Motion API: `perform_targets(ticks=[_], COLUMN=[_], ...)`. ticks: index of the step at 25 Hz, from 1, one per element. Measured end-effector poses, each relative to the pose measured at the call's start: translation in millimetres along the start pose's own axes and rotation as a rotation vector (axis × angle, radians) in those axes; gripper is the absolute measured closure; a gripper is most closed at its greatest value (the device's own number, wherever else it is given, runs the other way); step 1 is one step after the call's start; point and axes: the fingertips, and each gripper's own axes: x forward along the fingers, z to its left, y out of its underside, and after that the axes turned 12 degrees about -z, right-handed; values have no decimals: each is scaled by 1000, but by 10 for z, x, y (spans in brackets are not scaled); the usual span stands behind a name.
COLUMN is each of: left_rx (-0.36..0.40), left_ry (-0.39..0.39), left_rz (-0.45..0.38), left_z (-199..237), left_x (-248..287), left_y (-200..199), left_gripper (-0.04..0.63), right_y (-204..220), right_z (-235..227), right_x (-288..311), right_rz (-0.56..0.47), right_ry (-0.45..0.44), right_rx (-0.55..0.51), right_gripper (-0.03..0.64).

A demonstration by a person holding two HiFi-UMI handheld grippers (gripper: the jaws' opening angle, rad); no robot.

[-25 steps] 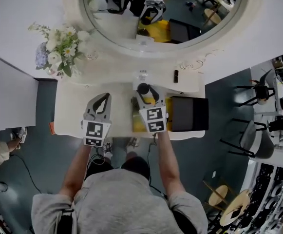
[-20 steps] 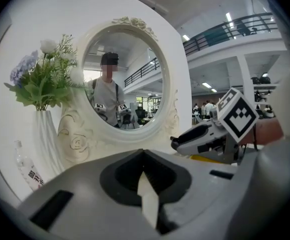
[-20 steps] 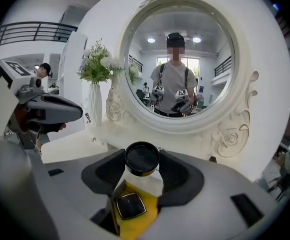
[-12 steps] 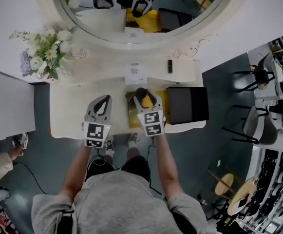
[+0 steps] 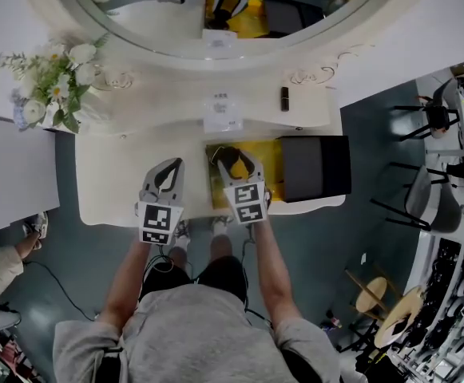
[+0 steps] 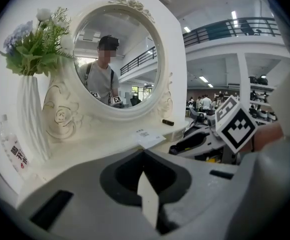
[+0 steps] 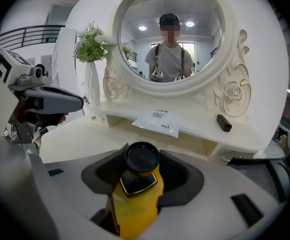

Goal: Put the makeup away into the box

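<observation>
Over the white dressing table (image 5: 120, 174), in the head view, the right gripper (image 5: 235, 155) held a yellow bottle (image 5: 233, 164) with a black cap. The open yellow box (image 5: 273, 156) lay right under it, at the table's near edge. The box's black lid (image 5: 315, 166) was flipped open to the right. The left gripper (image 5: 170, 164) hung over bare table, just to the left of the box. A small dark tube (image 5: 284, 98) and a white card (image 5: 222, 112) sat on the shelf under the mirror, well apart from both grippers.

Seen from the left gripper view, its jaws were closed tip to tip, and I could see nothing held between them. Only a thin pale gap showed lower down.

Seen from the right gripper view, the jaws stood fairly wide and pressed on both sides of the yellow bottle. The bottle's long side ran along the jaws, with the cap pointing away from the hand. The box itself was hidden below the gripper.

I think the bottle only needs to go straight down into the box. The right hand is the one to do it.
</observation>
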Motion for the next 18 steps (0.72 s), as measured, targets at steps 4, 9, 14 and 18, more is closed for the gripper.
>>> perform_targets(ticks=[4,9,14,18], left_rx=[-10,-14,-19,-20], left_ry=[1,1,-3,-7], left_rz=[22,46,63,66], left_z=[-11,-2,14,19], left_x=[21,39,30,21], left_y=[131,265,349,372], left_gripper=[594,595,595,595], right_y=[175,317,394,416], right_z=[4,11,51,63], right_x=[74,161,219,241], right_rz=[28,56,85,99], right_ry=[-7,-23,-46,-56], right_rx=[16,26,41,42], right_gripper=[393,393,391,391])
